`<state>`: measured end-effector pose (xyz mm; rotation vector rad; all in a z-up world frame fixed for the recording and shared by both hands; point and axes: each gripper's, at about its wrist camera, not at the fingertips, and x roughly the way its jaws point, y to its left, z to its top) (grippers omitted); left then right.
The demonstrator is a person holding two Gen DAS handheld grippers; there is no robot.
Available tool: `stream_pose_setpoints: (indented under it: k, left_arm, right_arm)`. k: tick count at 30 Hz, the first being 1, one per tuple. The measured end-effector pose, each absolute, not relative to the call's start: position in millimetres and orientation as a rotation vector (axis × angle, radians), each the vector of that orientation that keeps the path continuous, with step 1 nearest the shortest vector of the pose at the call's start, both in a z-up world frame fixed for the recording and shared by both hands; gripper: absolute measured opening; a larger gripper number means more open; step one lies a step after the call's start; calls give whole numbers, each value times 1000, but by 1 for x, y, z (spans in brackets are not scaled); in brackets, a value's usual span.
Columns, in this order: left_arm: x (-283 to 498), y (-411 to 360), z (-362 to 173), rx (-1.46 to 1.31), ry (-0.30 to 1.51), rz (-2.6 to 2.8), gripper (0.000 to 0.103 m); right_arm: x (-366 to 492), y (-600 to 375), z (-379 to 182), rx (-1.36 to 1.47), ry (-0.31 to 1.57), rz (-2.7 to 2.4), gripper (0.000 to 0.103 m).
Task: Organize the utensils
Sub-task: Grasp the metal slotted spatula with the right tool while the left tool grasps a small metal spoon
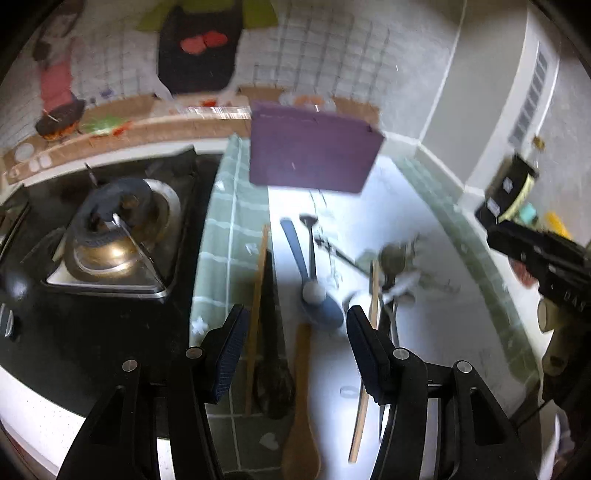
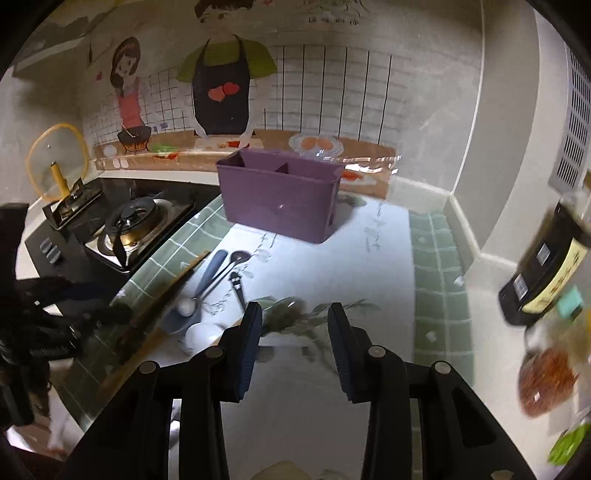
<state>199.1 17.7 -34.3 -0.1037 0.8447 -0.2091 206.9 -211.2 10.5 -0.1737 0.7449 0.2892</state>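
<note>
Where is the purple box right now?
The purple box stands upright at the back of the counter in both views, just right of the stove, with the loose spoons lying in front of it.

Purple caddy [image 2: 277, 199] upright, utensils [image 2: 214, 280] scattered before it

Very little legible text.

- Right gripper body [image 1: 561, 273], seen from the left wrist view: pale embossed letters near its lower edge, roughly "DAN"; blurred, reading uncertain.
- Wall mural [image 2: 221, 74], right wrist view: a short line of small dark characters at top right [image 2: 334, 20], too small to read.
- Dark bottle [image 2: 543, 273] at right: cream label with faint vertical print and two small white stickers; motion-blurred, unreadable in both views.

No numbers or brand names can be made out.
</note>
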Motion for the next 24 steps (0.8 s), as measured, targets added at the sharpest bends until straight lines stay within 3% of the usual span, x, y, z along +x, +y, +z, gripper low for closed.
stream_pose_setpoints:
  k: [5,10,16,19,24]
  left_arm:
    - [200,30,-18,-123,751,-104,56]
    - [191,62,6,-174,658,13,56]
    - [189,80,16,-179,640,42,56]
    - [192,75,12,-206,668,4,56]
    - [200,40,-7,-157,750,-103,56]
  right_arm:
    - [215,-210,-11,-63,888,411,36]
    - [218,-176,-63,-3,1032,444,28]
    - [227,-145,-93,16,1131,496,26]
    - [233,-144,-92,-7,1119,514,13]
    - [243,-175,-70,-15,1042,493,6]
